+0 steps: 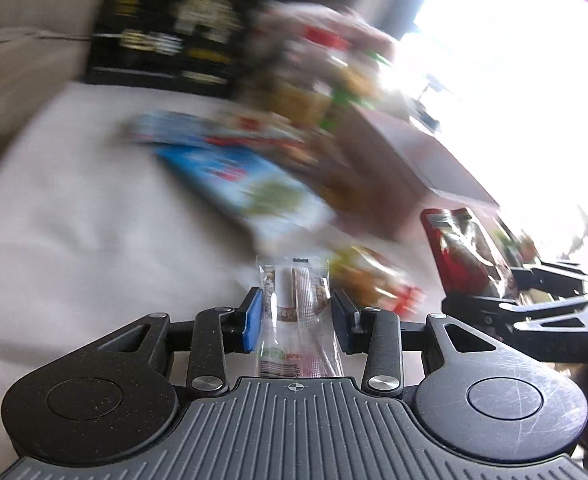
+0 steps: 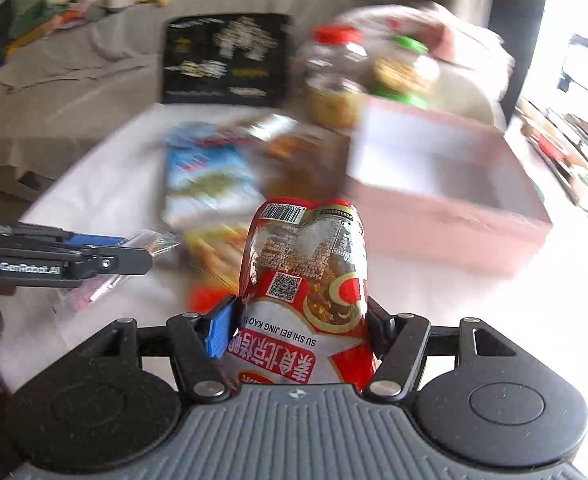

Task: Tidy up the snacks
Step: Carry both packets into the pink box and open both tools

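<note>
1. Left wrist view: the left hand-held gripper [image 1: 296,318] is narrowly closed, its blue pads pressing both sides of a clear-wrapped snack bar [image 1: 294,312], which stands out forward between the fingers.
2. Beyond it, on the white-covered counter [image 1: 73,220], lie a blue snack packet [image 1: 245,184] and a yellow-and-red packet [image 1: 374,280], both blurred.
3. At the right edge, the right hand-held gripper [image 1: 506,300] carries a red pouch [image 1: 466,248] beside a pink box [image 1: 406,160].
4. Right wrist view: the right hand-held gripper [image 2: 298,328] is about half closed, gripping the red pouch [image 2: 306,280] across its width; the pouch points forward, barcode end farthest.
5. The pink box [image 2: 454,216] stands open on the counter [image 2: 113,200], ahead and to the right of the pouch.
6. Blurred jars [image 2: 334,76] stand behind the box.
7. The left hand-held gripper [image 2: 125,254] enters from the left, its clear-wrapped bar [image 2: 153,242] showing.
</note>
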### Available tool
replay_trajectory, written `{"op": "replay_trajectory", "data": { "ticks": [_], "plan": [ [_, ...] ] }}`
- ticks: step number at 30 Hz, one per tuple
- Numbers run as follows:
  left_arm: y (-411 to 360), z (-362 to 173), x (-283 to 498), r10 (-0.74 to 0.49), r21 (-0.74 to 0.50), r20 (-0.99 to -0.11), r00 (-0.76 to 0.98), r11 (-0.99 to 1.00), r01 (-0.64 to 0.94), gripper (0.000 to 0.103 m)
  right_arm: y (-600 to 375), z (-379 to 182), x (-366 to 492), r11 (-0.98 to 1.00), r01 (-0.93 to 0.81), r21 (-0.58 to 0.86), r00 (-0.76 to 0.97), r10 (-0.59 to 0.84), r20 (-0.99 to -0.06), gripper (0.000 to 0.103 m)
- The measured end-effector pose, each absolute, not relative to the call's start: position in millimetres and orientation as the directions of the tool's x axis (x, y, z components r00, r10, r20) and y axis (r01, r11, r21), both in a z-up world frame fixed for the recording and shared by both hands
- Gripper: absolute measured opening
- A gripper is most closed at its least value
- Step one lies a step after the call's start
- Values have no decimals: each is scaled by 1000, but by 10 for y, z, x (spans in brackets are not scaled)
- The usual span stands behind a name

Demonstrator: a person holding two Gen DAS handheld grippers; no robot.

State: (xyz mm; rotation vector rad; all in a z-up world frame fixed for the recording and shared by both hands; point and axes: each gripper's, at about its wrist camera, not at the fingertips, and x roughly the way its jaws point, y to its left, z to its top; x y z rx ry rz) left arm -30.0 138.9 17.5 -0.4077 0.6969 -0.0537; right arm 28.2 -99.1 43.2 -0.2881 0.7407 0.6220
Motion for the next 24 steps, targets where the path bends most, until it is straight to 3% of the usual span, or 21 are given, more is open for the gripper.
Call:
{"op": "replay_trajectory", "data": {
  "ticks": [7,16,24],
  "plan": [
    [484,199,-133,-375,-360,-640,671,917,169,42,-1908,332,363,910,-414,5,663,306,-684,65],
    [337,650,85,-357,-319,-587,727,927,197,42,-2438,640,463,938,-344,55,795,321,-514,65],
    [427,1193,1283,-265,-340,-450,853,934,111,43,-2446,884,799,937,-349,29,847,328,-418,65]
  ]
}}
